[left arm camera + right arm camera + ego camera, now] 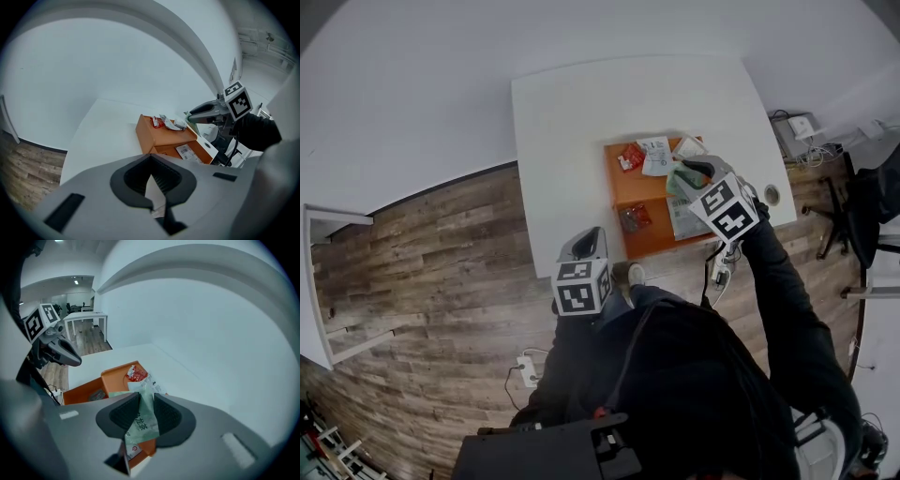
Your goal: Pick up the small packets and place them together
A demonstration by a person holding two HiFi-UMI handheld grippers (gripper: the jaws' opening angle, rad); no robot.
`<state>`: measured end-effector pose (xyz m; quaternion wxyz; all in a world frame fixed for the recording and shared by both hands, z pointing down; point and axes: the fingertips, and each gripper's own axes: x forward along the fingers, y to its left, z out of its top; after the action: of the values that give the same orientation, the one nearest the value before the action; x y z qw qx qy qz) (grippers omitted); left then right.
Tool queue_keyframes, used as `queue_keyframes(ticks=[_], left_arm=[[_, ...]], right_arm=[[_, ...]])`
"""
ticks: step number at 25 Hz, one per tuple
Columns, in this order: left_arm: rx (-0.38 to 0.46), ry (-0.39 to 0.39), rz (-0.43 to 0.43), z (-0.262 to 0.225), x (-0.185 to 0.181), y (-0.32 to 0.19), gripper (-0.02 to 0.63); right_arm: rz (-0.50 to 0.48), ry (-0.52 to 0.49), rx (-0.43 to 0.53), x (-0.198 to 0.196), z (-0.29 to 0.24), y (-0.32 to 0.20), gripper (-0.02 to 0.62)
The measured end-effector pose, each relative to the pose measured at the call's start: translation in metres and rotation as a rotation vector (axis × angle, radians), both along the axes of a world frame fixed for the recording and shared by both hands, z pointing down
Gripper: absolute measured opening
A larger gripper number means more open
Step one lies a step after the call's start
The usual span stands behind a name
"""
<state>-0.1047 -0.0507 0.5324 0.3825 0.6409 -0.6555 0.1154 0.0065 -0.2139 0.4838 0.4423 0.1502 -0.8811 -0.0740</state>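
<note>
Small packets lie on an orange box on the white table in the head view. A red packet and a white packet sit side by side at the far end, and a dark packet lies nearer the person. The right gripper hangs above the box's right part with a green packet at its tips. The left gripper is well apart from the box, over the table's near edge.

In the left gripper view, that gripper's jaws meet at the tips with nothing between them. The box stands ahead to the right, with the red and white packets on top.

In the right gripper view, the jaws pinch the green packet, which hangs between the pads with its printed face toward the camera. Below and beyond it are the orange box and the red packet.
</note>
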Motion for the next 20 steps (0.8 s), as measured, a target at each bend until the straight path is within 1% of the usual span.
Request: queue_keyframes(ticks=[3, 7, 14, 20], left_arm=[[0.004, 0.001, 0.013, -0.002, 0.005, -0.004, -0.003], [0.004, 0.003, 0.018, -0.004, 0.008, -0.006, -0.003], [-0.004, 0.005, 0.002, -0.001, 0.002, -0.006, -0.003], [-0.009, 0.006, -0.01, 0.001, -0.003, -0.006, -0.003]], right_arm=[[0.029, -0.01, 0.003, -0.003, 0.0, -0.016, 0.101], [0.032, 0.009, -0.014, -0.009, 0.011, -0.025, 0.101], [0.02, 0.054, -0.05, -0.015, 0.033, -0.028, 0.104], [0.028, 0.075, -0.055, -0.015, 0.043, -0.03, 0.118]])
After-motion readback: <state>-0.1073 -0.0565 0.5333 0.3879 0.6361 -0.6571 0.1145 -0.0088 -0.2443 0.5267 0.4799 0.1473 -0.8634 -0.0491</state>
